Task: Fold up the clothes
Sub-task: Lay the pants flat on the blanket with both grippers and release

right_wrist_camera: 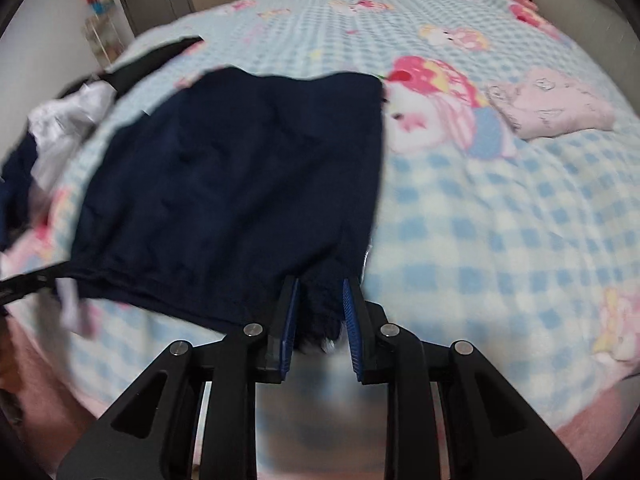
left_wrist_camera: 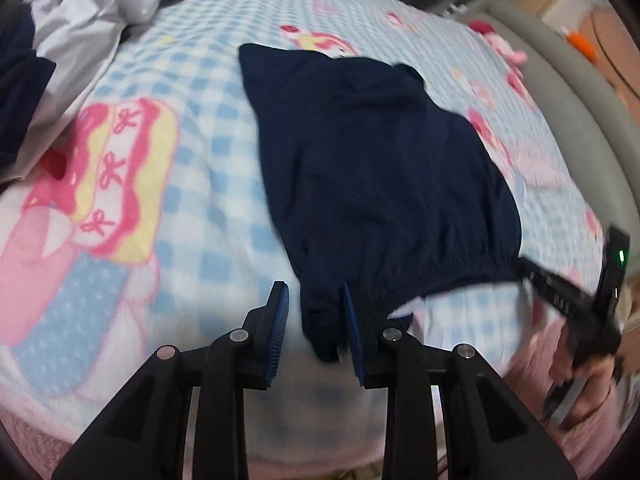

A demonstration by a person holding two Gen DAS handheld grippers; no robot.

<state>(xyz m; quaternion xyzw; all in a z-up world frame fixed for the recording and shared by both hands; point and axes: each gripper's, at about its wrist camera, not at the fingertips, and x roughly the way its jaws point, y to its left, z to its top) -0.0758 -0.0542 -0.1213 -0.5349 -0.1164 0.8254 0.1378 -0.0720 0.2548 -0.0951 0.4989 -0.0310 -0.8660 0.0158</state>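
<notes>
The jaws of our left gripper (left_wrist_camera: 312,328) stood apart, with a bunched corner of the navy shorts (left_wrist_camera: 380,168) lying loose between them against the right-hand pad and clear of the left one. Our right gripper (right_wrist_camera: 320,320) had its jaws narrowly parted too, around the other waistband corner; the cloth filled most of the gap, and we could not say for sure that either pad pressed on it.

The shorts lay spread on the checked blue blanket (left_wrist_camera: 200,120), waistband (left_wrist_camera: 452,268) towards us at the near edge of the bed and the legs running away from us. A heap of grey and dark clothes (left_wrist_camera: 80,32) sat well apart at the far left, and a folded pink garment (right_wrist_camera: 552,108) lay off to the right.

We judged the shorts light, thin and quite limp, so they would sag and crease wherever unsupported. The gathered elastic waistband looked the thickest part, and its two corners seemed the best places for a hold. A pinch on a single thin layer could easily slip. For a fold, we thought both corners should travel together to keep the edge straight.
</notes>
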